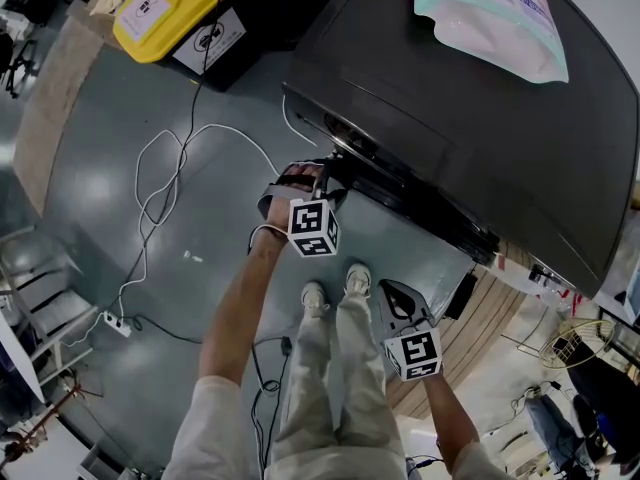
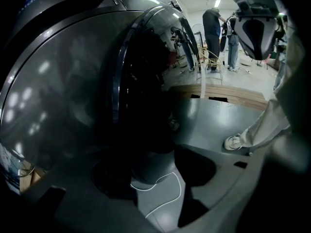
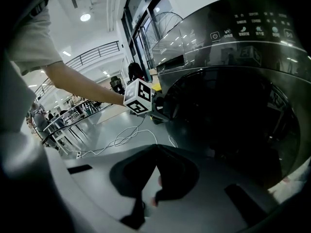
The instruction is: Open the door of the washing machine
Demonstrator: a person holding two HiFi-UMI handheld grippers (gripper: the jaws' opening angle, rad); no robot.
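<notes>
The washing machine (image 1: 480,118) fills the far right, a dark, smooth-topped box with a glossy control strip along its front. Its door (image 3: 228,120) is a big round pane of black glass in a bright chrome ring, and it sits flush in the front panel. A soft pastel pouch (image 1: 495,13) lies on the lid at the far edge.

The left forearm (image 1: 240,298) is bare and stretched forward, putting the left gripper (image 1: 312,190) right against the left edge of the door. Its jaws stand moderately apart, with grey floor and a thin white cable (image 2: 163,198) showing through the gap. I cannot tell whether they touch the rim.

The right gripper (image 1: 395,298) hangs back near the person's shoes, its jaws pinched together at the tips and empty.
</notes>
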